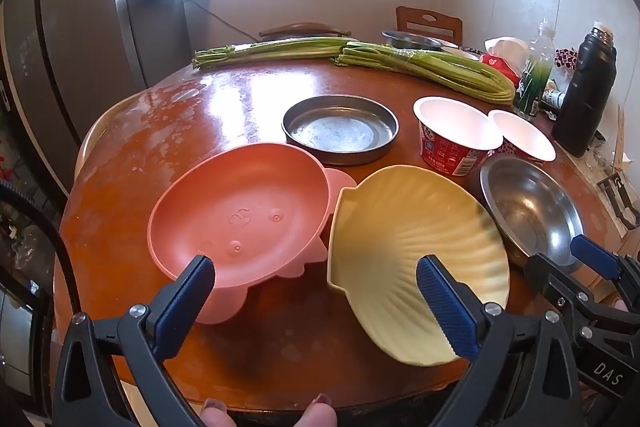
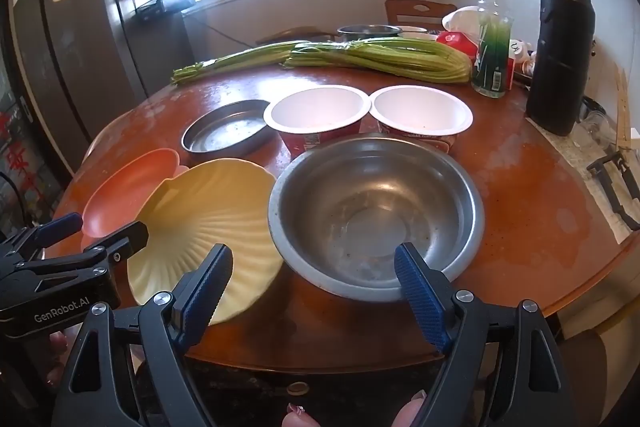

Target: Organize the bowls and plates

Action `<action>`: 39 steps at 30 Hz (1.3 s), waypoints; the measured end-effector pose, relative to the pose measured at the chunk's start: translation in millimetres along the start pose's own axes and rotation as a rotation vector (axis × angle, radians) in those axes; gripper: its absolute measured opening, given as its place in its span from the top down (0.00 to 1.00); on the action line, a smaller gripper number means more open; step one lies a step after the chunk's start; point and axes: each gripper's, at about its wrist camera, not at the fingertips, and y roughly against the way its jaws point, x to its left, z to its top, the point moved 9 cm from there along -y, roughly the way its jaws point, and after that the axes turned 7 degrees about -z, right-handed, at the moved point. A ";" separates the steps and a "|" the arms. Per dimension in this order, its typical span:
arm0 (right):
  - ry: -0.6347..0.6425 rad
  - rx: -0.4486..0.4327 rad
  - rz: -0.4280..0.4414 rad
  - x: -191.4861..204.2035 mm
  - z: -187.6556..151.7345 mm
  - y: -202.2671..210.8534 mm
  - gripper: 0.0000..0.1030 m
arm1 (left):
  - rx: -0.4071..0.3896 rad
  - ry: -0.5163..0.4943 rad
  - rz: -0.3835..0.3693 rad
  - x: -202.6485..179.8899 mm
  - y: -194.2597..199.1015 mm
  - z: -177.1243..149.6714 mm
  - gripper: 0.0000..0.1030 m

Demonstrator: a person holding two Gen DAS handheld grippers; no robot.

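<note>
Left wrist view: left hand-held gripper [image 1: 316,291], lower centre, jaws spread wide, nothing held; pink dish [image 1: 240,211] under its left finger, yellow shell plate [image 1: 404,227] under its right, both on the bench [image 1: 152,155]; flat metal pan [image 1: 340,135] beyond. Right wrist view: right hand-held gripper [image 2: 314,285], lower centre, fully open, empty; steel bowl [image 2: 376,211] centre, two paper bowls [image 2: 320,111] behind. Handling, as judged: pinch one rim squarely, lift clear of neighbours, stack like with like.
</note>
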 end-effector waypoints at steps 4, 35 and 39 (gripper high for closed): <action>0.002 -0.003 0.001 0.8 0.1 0.5 0.19 | 0.004 -0.001 0.002 0.4 0.1 -0.1 0.02; 0.011 -0.010 0.004 4.2 4.1 2.3 0.19 | 0.011 0.003 -0.008 2.3 1.0 -1.5 0.01; 0.025 -0.022 0.023 12.5 12.5 2.9 0.19 | -0.005 0.011 0.006 10.2 5.0 1.8 0.01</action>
